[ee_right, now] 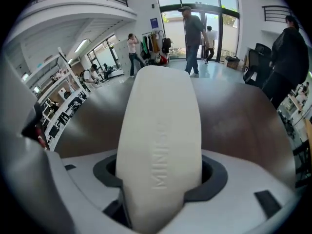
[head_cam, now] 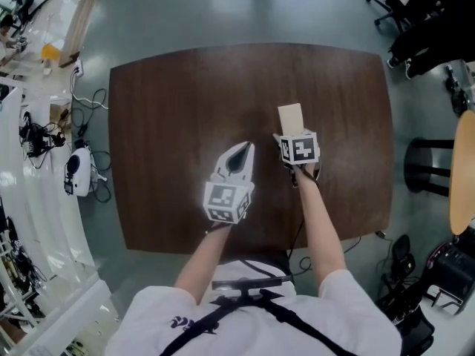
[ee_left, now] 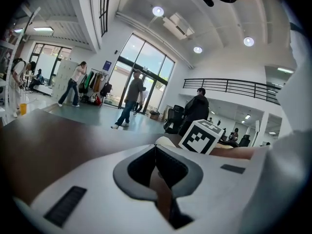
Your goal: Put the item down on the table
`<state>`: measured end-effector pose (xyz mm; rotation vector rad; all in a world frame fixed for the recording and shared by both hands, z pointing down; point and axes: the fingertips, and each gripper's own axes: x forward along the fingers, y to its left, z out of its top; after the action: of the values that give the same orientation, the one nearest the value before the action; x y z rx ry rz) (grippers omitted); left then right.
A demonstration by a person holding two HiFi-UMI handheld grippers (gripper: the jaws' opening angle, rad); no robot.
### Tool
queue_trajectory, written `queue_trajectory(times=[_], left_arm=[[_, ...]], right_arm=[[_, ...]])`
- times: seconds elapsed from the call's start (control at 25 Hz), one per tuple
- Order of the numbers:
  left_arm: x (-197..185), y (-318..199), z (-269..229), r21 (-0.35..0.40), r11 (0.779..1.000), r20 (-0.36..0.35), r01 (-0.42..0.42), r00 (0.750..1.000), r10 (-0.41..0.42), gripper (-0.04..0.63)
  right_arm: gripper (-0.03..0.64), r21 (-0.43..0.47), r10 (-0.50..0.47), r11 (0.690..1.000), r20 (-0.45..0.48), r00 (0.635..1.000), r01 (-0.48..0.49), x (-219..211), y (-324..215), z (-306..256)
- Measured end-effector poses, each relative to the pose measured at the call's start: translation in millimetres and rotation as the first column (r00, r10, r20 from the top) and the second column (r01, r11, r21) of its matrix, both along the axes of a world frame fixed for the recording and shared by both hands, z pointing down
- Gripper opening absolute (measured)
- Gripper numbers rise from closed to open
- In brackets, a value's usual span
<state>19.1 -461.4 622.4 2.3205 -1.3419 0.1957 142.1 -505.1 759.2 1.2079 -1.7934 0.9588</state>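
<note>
- item (ee_right: 158,130) — pale cream flat slab with a rounded end and raised lettering down its face — is clamped between the fingers of the right gripper (ee_right: 161,175), sticking out well past them
- head view: item (head_cam: 291,117) juts forward from the right gripper (head_cam: 292,136) over the middle-right of the dark wood bench (head_cam: 163,110); can't tell if its far end touches the bench top
- left gripper (head_cam: 240,154) is near it on the left, over the bench centre, apart from the item
- left gripper (ee_left: 156,149) fingers are pressed together with nothing between them — the right gripper's marker cube (ee_left: 201,135) shows just beyond
- floor left of the bench: loose cables (head_cam: 93,99) and a white device (head_cam: 76,170)
- black stool (head_cam: 429,165) stands off the bench's right edge
- several people stand near the glass doors (ee_right: 204,13) in the background of both gripper views
</note>
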Motion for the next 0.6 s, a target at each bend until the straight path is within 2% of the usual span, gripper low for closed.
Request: queue_trajectory(times=[0.44, 0.6], left_arm=[[-3, -6, 18, -0.045, 0.999, -0.004, 0.007, 1.000, -0.007, 0.011], [-7, -5, 24, -0.060, 0.998, -0.006, 0.014, 1.000, -0.015, 0.012]], right_arm=[[0.310, -0.161, 0.046, 0.986, -0.012, 0.999, -0.047, -4, 10, 39], [0.310, -0.181, 0.048, 0.982, -0.069, 0.996, -0.060, -4, 15, 47]])
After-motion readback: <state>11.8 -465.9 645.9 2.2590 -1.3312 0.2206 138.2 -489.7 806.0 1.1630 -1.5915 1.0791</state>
